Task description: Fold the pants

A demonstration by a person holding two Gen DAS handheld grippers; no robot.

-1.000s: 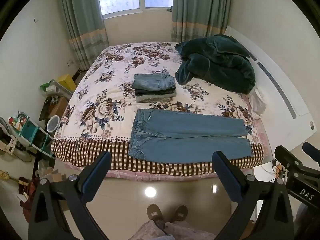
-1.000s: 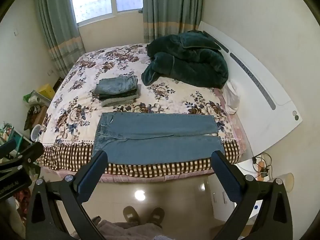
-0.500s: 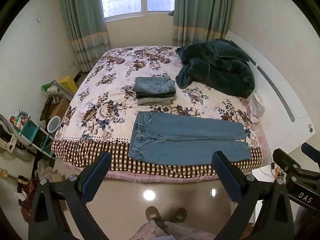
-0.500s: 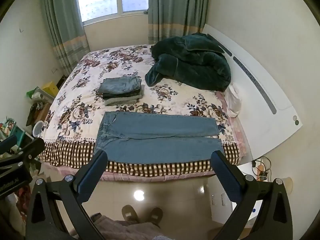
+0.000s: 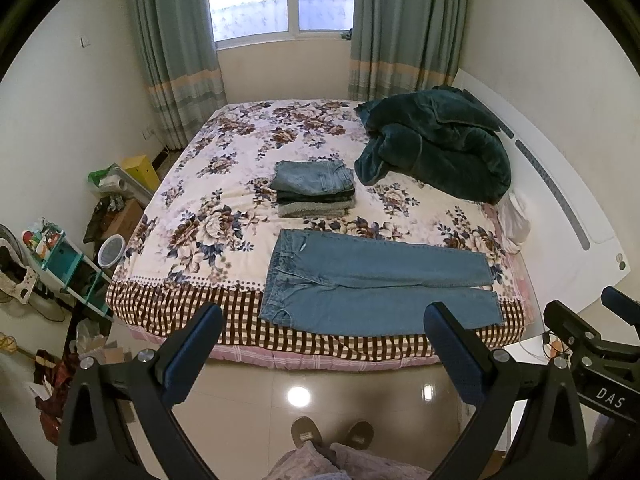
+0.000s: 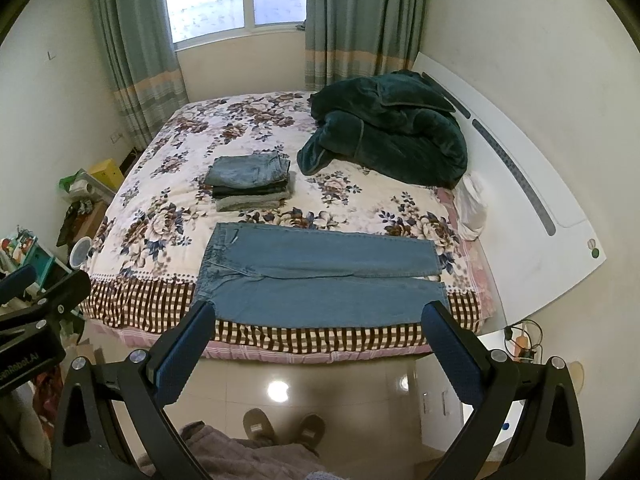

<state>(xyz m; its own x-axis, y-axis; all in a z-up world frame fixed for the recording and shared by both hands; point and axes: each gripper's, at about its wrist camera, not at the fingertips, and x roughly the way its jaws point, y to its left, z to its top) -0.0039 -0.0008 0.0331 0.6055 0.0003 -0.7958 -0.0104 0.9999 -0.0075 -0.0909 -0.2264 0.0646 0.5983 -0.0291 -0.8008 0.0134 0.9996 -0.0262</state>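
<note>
One pair unfolded: jeans (image 5: 372, 292) flat on near edge of bed (image 5: 224, 208), waistband to the left, both legs side by side running right, hems near the right edge; same jeans (image 6: 316, 276) seen from right wrist camera.
Fold count on jeans: zero, judged from full length showing, no crease, no doubled layer.
Progress: at the start for this pair; laid out and smoothed, ready for first fold.
Left to do: likely leg over leg, then hems toward waistband, then onto the pile; judgement only.
Pile: folded pants (image 5: 314, 188) stacked further back on bed, well apart from jeans, a few layers, exact count unclear.
Pile meaning: probably earlier pairs already done; guess from neat stacking.
Left gripper (image 5: 322, 336): wide apart, holding nothing, raised in air short of bed edge, not touching jeans.
Right gripper (image 6: 316, 334): wide apart, holding nothing, same height, off the bed, not touching jeans.
Other on bed: dark green blanket (image 5: 436, 148) bunched at far right by headboard (image 5: 560, 216), clear of jeans.
Floor: slippers (image 5: 332, 434) between gripper arms, shiny tile.
Room: window with curtains (image 5: 176, 48) behind bed, clutter and shelf (image 5: 60, 256) at left.
Risk: near leg partly over checked border at bed edge, could slide off when lifted.
</note>
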